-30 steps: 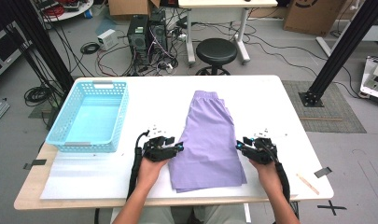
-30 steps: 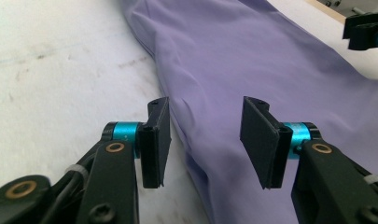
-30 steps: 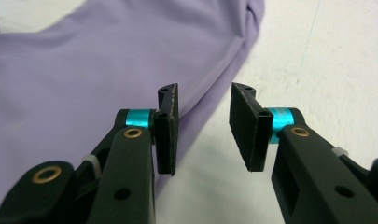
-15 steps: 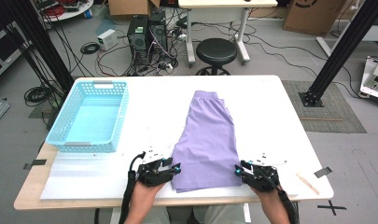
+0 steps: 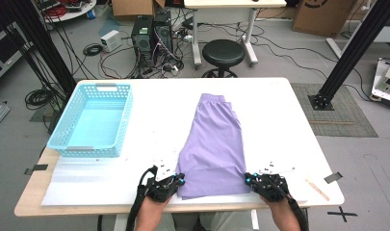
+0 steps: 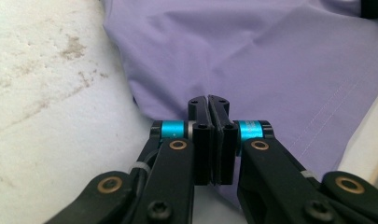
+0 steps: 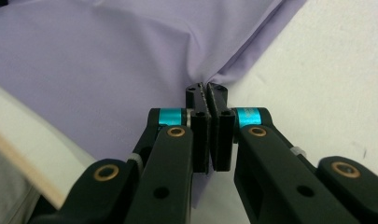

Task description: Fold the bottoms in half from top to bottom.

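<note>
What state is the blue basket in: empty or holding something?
Empty: the blue basket shows only its bare floor; the purple shorts lie outside it.

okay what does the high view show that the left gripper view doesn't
High view alone: the blue basket on the table's left part, the whole purple shorts lying flat, and the right gripper shut on their near right corner. Left gripper view alone: cloth pinched into a small fold between closed fingers, and stains on the tabletop. Both: the left gripper, just closed on the shorts' near left corner.

Shorts (image 6: 270, 60) fabric btwn left gripper (image 6: 209, 100) pads hidden; same at right gripper (image 7: 206, 88). Forearms cut off by bottom edge, high view.
</note>
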Demonstrator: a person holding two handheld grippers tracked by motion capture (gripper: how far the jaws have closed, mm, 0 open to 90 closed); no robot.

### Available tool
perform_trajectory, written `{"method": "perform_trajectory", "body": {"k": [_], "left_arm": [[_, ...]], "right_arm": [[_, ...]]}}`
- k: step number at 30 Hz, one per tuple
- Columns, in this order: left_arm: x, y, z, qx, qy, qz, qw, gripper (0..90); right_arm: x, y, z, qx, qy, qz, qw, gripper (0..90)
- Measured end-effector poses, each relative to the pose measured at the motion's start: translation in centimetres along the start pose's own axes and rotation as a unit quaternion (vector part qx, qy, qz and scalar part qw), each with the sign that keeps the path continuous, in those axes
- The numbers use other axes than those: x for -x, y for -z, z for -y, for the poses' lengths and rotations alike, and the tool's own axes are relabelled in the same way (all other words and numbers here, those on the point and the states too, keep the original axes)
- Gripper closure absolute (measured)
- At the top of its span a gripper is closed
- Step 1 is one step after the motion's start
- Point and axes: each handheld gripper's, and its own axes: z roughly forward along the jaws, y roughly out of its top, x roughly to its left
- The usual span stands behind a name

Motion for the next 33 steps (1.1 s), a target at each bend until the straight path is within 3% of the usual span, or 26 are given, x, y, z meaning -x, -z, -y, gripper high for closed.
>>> {"method": "perform_trajectory", "body": {"k": [8, 13, 15, 16, 17, 18, 21, 24, 27, 29, 30, 33], "left_arm": [[0.4, 1.6, 1.2, -0.004, -0.006, 0.029, 0.9996, 88.4], [1.2, 2.9, 2.2, -0.008, -0.001, 0.049, 0.9987, 88.4], [1.7, 3.4, 2.5, -0.011, -0.009, 0.058, 0.9982, 88.2], [1.8, 3.6, 2.4, 0.001, -0.019, 0.056, 0.9982, 86.3], [1.7, 3.6, 2.3, 0.011, -0.017, 0.052, 0.9984, 72.6], [1.3, 3.4, 1.8, 0.022, -0.004, 0.044, 0.9988, 57.4], [0.3, 2.4, 0.4, 0.037, 0.010, 0.030, 0.9988, 51.5], [-1.0, 0.6, -1.0, 0.029, 0.026, 0.016, 0.9991, 52.0], [-1.5, -0.6, -1.3, 0.007, 0.042, 0.015, 0.9990, 55.6], [-1.0, -0.9, -1.0, -0.005, 0.028, 0.014, 0.9995, 61.0], [-0.7, -0.8, -0.8, 0.000, 0.019, 0.005, 0.9998, 62.9], [-0.1, -0.6, -0.4, 0.002, 0.006, 0.002, 1.0000, 84.9]], "right_arm": [[-1.1, 1.9, 1.5, 0.000, 0.015, -0.021, 0.9997, 89.3], [-1.9, 2.9, 2.3, -0.011, 0.026, -0.037, 0.9989, 89.2], [-2.2, 3.6, 2.7, -0.013, 0.032, -0.046, 0.9984, 88.5], [-2.2, 3.8, 2.8, -0.010, 0.034, -0.049, 0.9982, 84.9], [-2.1, 4.0, 2.7, 0.003, 0.031, -0.049, 0.9983, 74.1], [-1.9, 4.0, 2.5, 0.011, 0.024, -0.046, 0.9986, 70.8], [-0.8, 3.3, 1.4, 0.032, -0.007, -0.028, 0.9991, 64.1], [-0.1, 1.5, 0.0, 0.033, -0.024, 0.003, 0.9991, 64.1], [0.2, -0.3, -0.6, 0.008, -0.041, 0.015, 0.9990, 65.6], [0.2, -0.7, -0.5, 0.006, -0.048, 0.021, 0.9986, 68.4], [0.2, -0.6, -0.4, 0.007, -0.051, 0.020, 0.9985, 69.6], [0.0, -0.3, 0.0, 0.006, -0.039, 0.011, 0.9992, 89.2]]}}
